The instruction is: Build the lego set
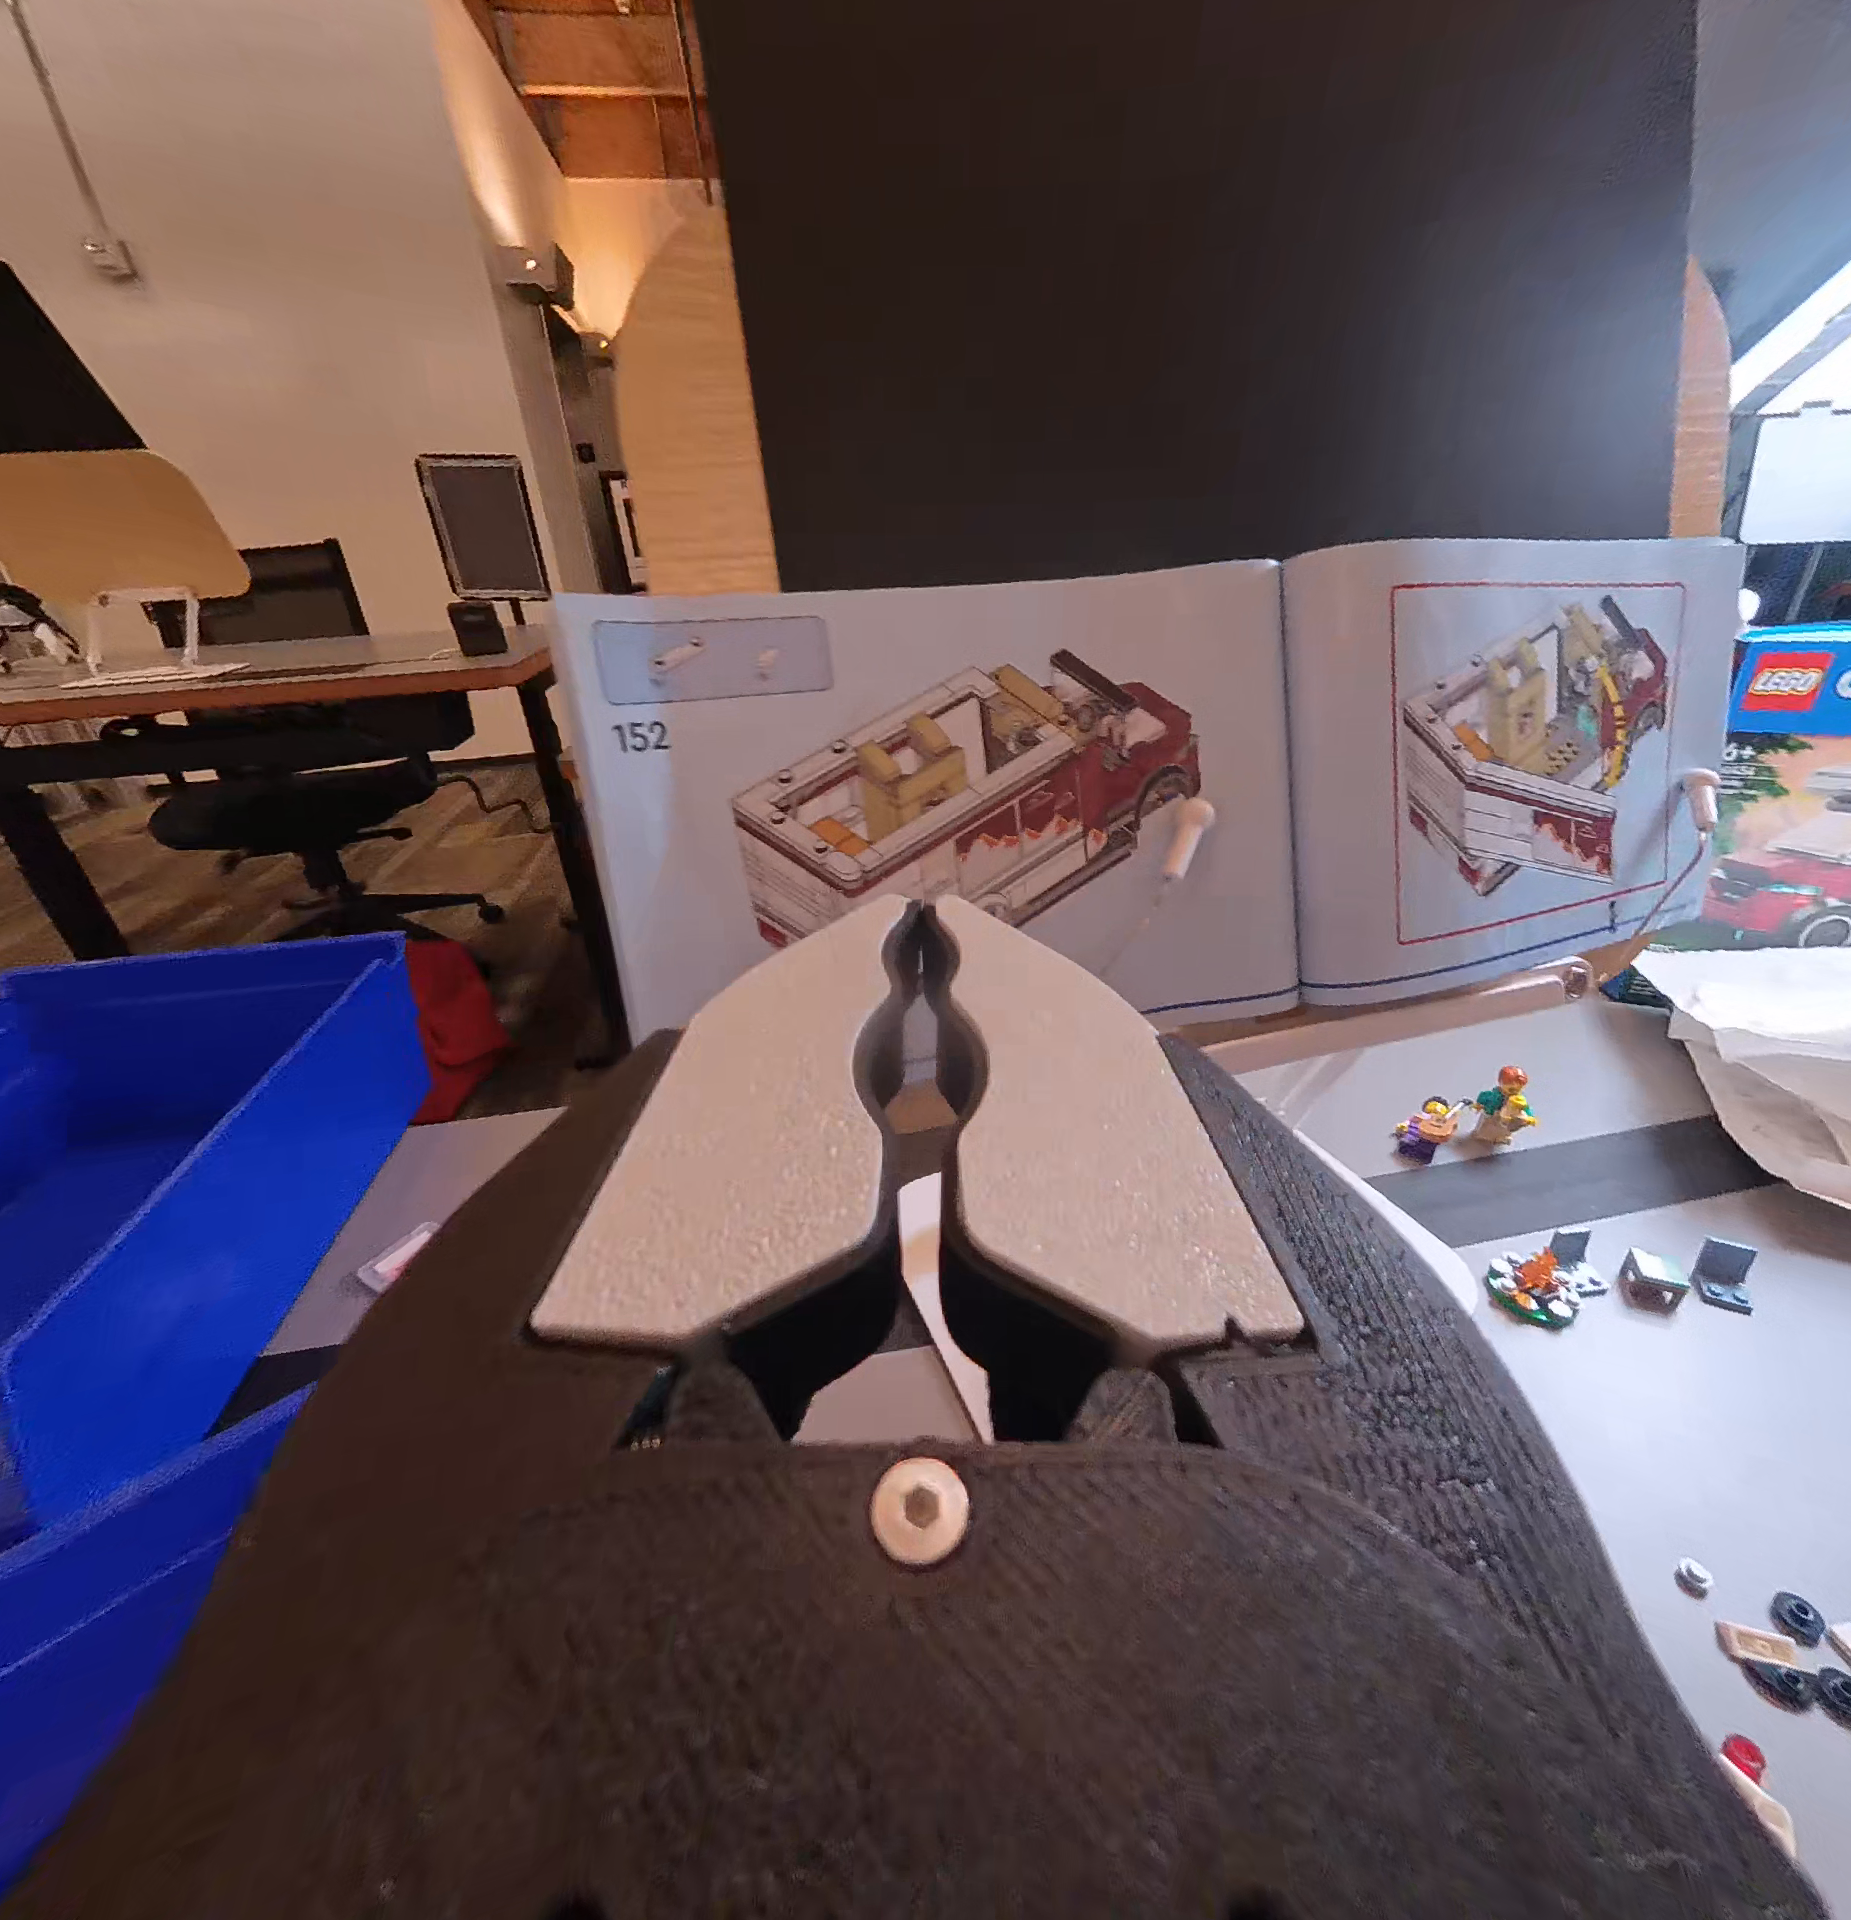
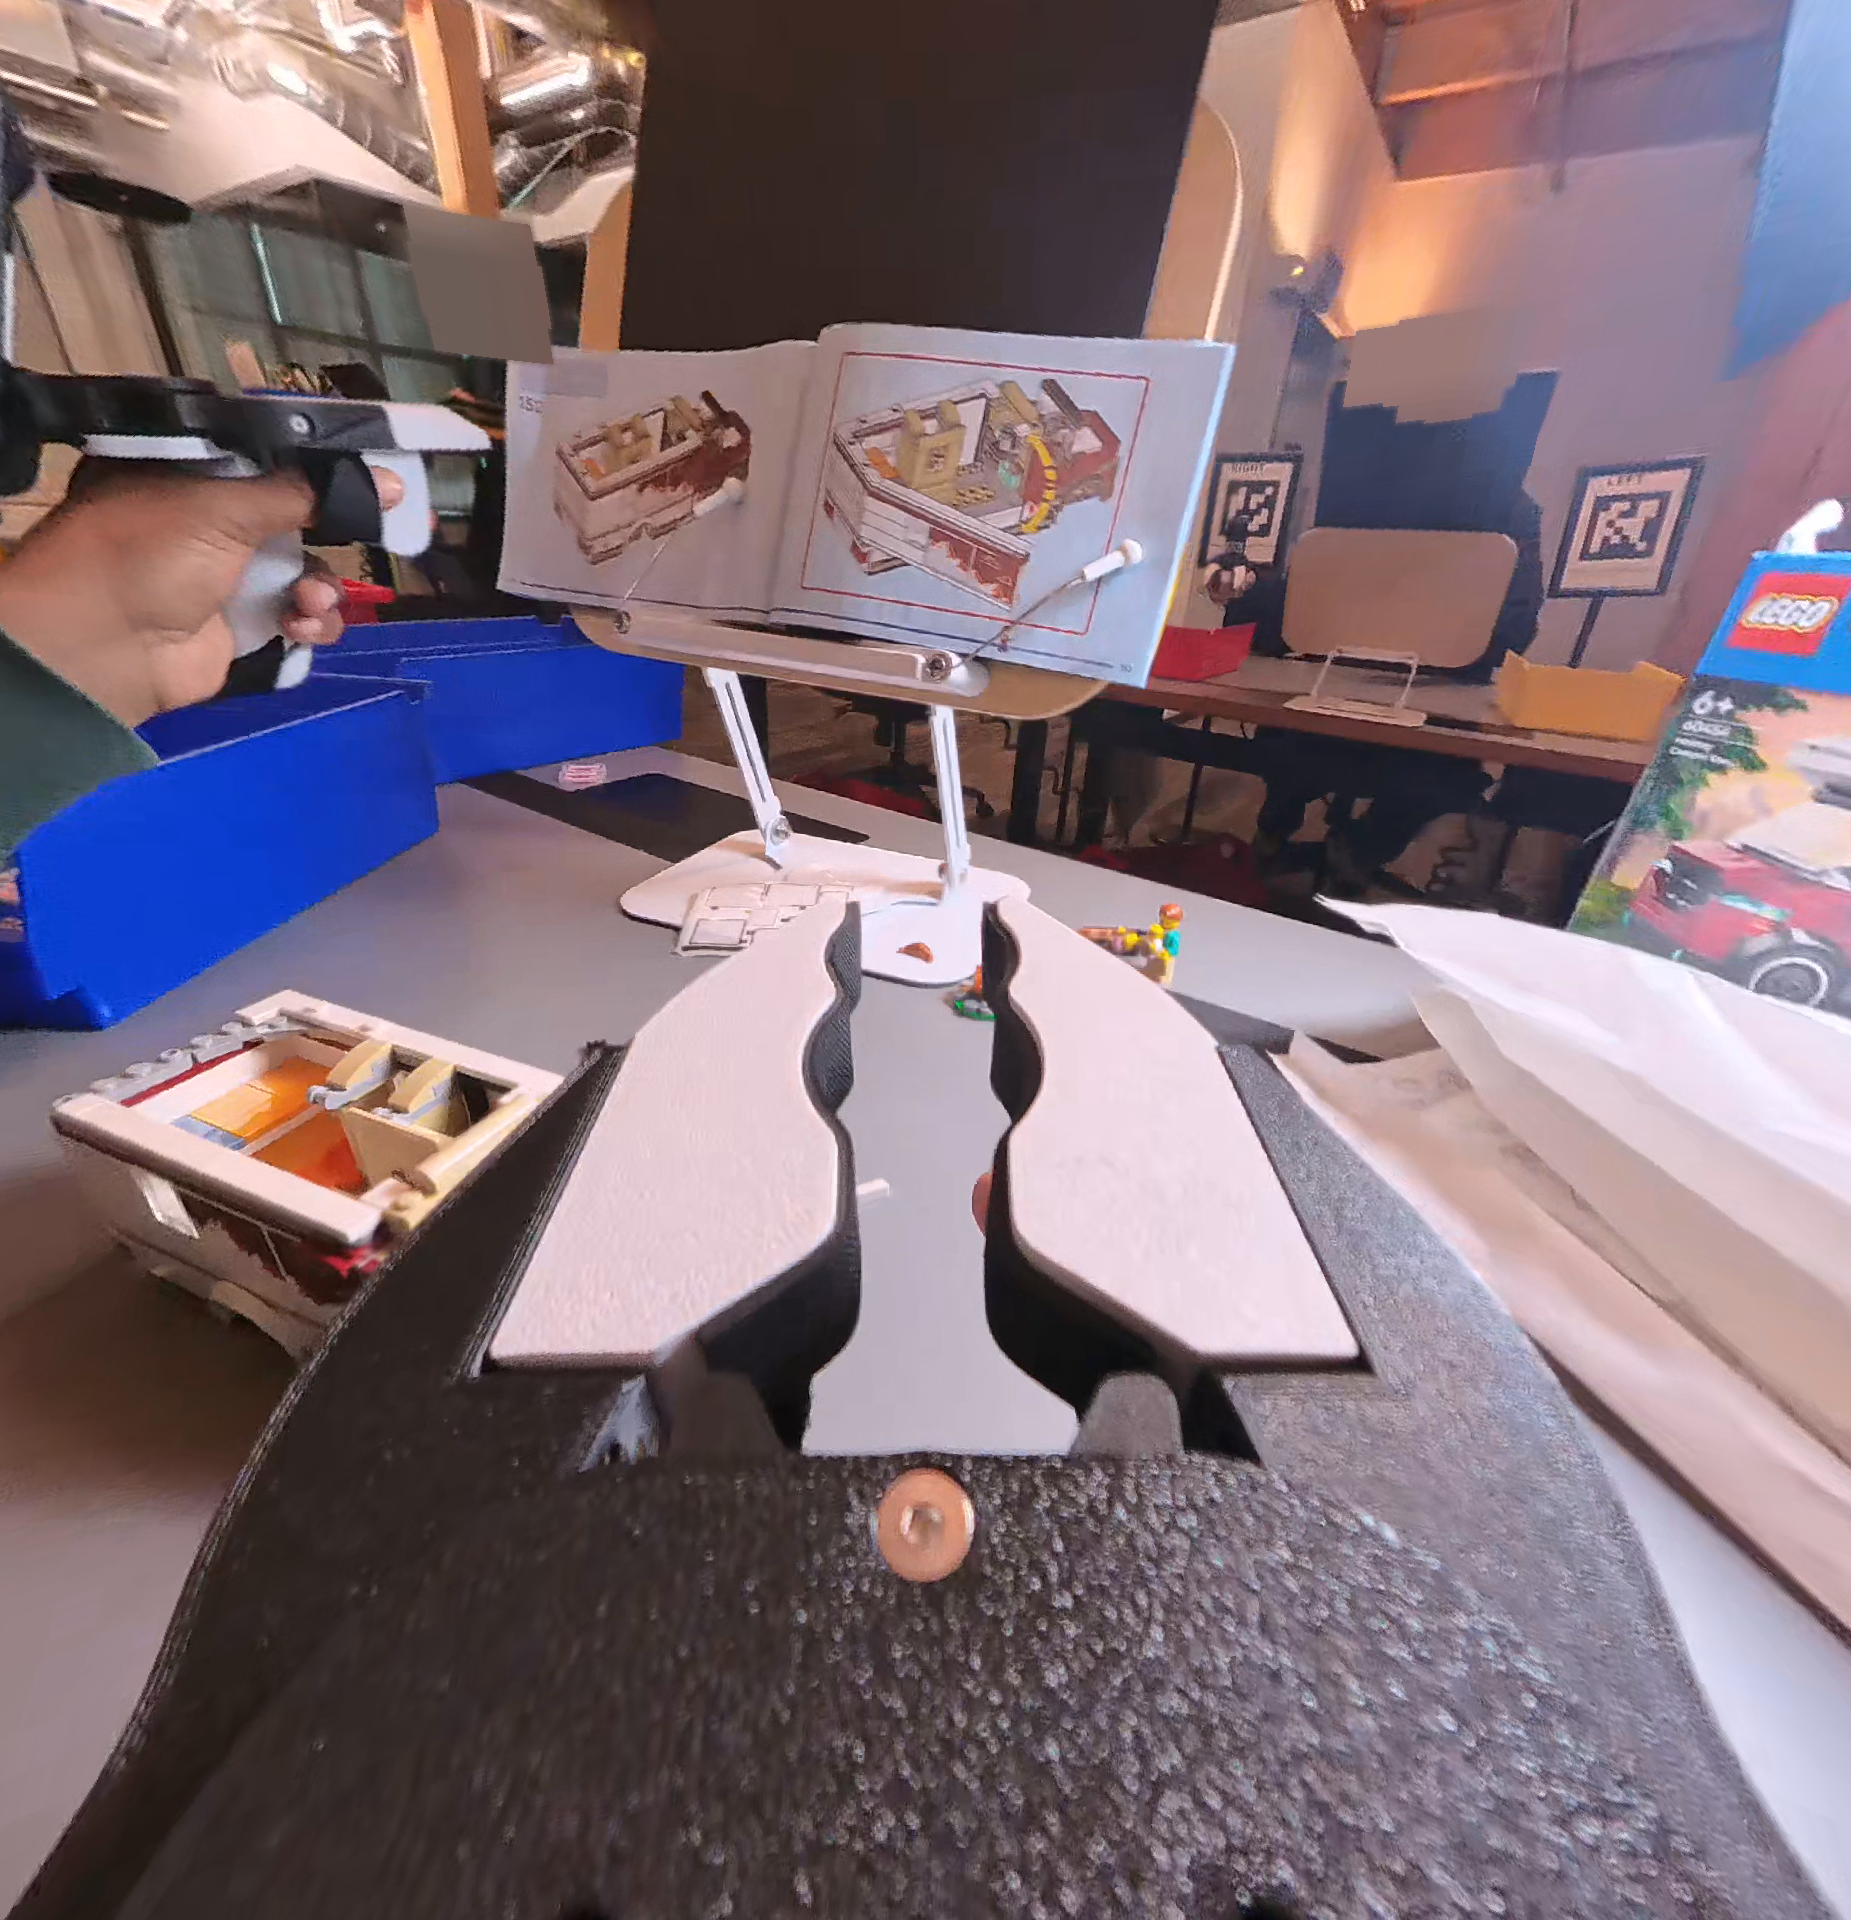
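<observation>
Grey tabletop point(image 2: 401, 935) fills the lower half of both views. Blue bins point(image 1: 173, 1122) sit at left of the left wrist view, and at left-centre in the right wrist view point(image 2: 225, 831). An open instruction booklet point(image 1: 1004, 769) stands on a white stand point(image 2: 848, 883) at centre of both views; its pages show a red-and-white van build, held by two wire page clips. A toy set box point(image 2: 1762, 790) is at the right edge w/ white paper bags point(image 2: 1627, 1091) heaped in front of it, lower right. A partly built brick van body point(image 2: 287, 1132), white walls w/ tan seats and orange floor, lies on the tabletop at left-centre of the right wrist view, just beside the right tool's black housing. Left tool point(image 1: 922, 910), centre of its own view: white fingers together at the tips, nothing seen between them; it is raised, pointing at the booklet's left page. It also shows at upper left of the right wrist view point(image 2: 422, 436), gripped by a hand point(image 2: 142, 582) in a green sleeve, above the bins. Right tool point(image 2: 923, 914): fingers apart w/ bare tabletop between them, gripping nothing, aimed toward the stand's base. A flat grey plate assembly point(image 2: 755, 909) lies at the stand's base, just left of the right tool's tips. Two minifigures point(image 1: 1472, 1112) stand at right-centre of the left wrist view, w/ a small campfire piece point(image 1: 1534, 1283) and tiny chairs nearer. Loose small parts, incl. black rings point(image 1: 1814, 1662), lie at lower right. A small brown piece point(image 2: 913, 950) rests on the stand's base.
</observation>
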`<state>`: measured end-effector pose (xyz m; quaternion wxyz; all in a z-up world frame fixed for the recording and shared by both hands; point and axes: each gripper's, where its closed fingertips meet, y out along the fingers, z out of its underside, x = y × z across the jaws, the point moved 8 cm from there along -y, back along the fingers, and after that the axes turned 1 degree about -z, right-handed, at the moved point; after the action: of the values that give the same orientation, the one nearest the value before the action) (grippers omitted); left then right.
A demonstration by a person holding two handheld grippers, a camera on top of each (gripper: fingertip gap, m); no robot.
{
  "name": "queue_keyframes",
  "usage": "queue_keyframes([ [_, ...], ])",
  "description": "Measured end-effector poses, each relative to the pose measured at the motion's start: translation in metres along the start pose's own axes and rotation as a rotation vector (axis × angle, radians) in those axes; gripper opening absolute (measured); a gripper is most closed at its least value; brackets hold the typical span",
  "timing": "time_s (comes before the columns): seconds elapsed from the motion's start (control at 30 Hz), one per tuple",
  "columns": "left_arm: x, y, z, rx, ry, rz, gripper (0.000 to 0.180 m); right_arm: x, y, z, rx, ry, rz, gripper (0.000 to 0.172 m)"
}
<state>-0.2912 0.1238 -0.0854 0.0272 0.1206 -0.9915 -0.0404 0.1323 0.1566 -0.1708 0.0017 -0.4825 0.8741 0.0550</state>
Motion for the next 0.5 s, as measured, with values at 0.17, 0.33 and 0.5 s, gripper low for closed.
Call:
queue_keyframes([
  [0.17, 0.029, 0.005, -0.029, -0.018, 0.041, -0.060, 0.000, -0.011, -0.002, 0.011, 0.013, -0.011, 0.034, 0.019],
  [0.33, 0.058, 0.041, -0.029, 0.041, -0.043, -0.037, 0.000, -0.009, -0.002, 0.014, 0.000, -0.061, 0.042, 0.019],
  [0.5, 0.053, 0.059, -0.022, 0.053, 0.072, -0.074, 0.000, -0.009, -0.003, 0.014, -0.003, -0.088, 0.053, 0.019],
])
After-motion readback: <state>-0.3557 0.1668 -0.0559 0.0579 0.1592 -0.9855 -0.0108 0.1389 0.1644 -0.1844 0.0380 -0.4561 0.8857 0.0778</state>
